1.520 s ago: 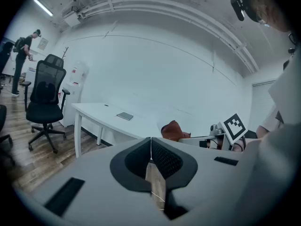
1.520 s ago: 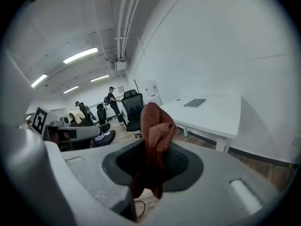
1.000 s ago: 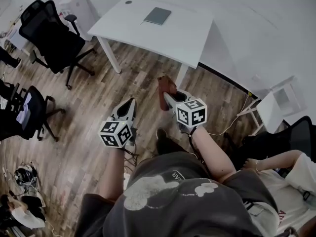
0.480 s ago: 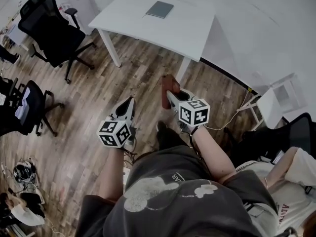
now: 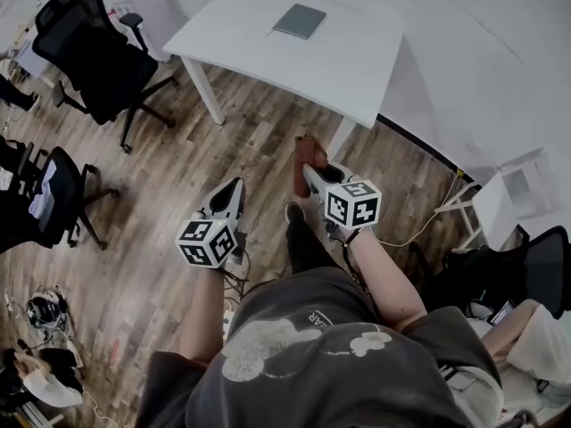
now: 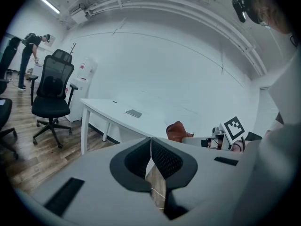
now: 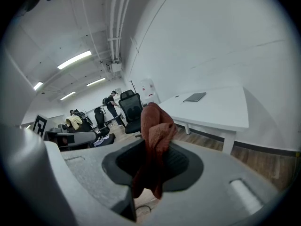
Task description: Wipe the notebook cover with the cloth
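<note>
We stand well apart from the tabletop (image 5: pixel 348 65).
Our right claw (image 5: pixel 305 169) clamps the cloth (image 5: pixel 307 150); left claw (image 5: pixel 235 185) clenched, empty; notebook (image 5: pixel 299 20) on tabletop, chair (image 5: pixel 94 56) nearby.

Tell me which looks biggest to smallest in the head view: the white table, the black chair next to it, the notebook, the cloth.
1. white table
2. black chair
3. notebook and cloth look about alike. The cloth is nearer the camera, so I won't rank them.
</note>
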Demonstrator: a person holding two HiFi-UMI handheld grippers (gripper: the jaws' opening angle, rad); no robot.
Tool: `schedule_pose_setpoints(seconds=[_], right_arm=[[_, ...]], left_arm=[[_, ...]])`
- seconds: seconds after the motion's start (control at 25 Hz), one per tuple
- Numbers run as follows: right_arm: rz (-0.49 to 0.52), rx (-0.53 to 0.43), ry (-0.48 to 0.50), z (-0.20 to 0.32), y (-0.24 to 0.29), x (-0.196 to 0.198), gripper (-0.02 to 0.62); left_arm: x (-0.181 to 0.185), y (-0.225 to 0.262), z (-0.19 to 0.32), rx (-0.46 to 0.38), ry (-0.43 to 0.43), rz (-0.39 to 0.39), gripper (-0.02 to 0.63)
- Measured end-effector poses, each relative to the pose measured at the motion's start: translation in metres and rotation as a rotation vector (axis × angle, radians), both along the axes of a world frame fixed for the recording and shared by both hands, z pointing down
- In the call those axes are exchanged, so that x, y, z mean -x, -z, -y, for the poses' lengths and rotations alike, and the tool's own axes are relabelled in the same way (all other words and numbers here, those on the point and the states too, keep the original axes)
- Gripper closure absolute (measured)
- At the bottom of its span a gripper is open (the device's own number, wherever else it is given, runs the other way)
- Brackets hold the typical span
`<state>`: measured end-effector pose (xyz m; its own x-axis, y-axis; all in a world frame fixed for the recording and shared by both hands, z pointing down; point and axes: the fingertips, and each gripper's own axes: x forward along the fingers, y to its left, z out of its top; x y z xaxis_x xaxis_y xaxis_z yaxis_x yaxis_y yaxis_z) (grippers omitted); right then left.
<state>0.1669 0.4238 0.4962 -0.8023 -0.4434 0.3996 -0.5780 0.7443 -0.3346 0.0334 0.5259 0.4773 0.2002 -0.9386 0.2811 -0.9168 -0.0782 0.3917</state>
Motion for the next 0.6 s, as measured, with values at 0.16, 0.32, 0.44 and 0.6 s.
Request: schedule_pose_setpoints(seconds=[0.16,0.32,0.44,0.6], right_arm=[[0.004,0.008,0.005,0.051,-0.002,0.017,0.488],[-0.001,0.018,0.009,0.106,-0.002,0.036,0.488],[-0.01,0.029,0.011,0.141,-0.004,0.046,0.488],[-0.02,0.044,0.014,0.182,-0.007,0.052,0.488]], left_arm=[[0.015,0.001,0.047,-0.002,0.005,0.008,0.6],[0.033,0.002,0.098,0.004,0.022,-0.001,0.6],[0.043,-0.002,0.131,0.017,0.025,-0.008,0.6],[0.051,-0.005,0.174,0.034,0.026,-0.02,0.6]])
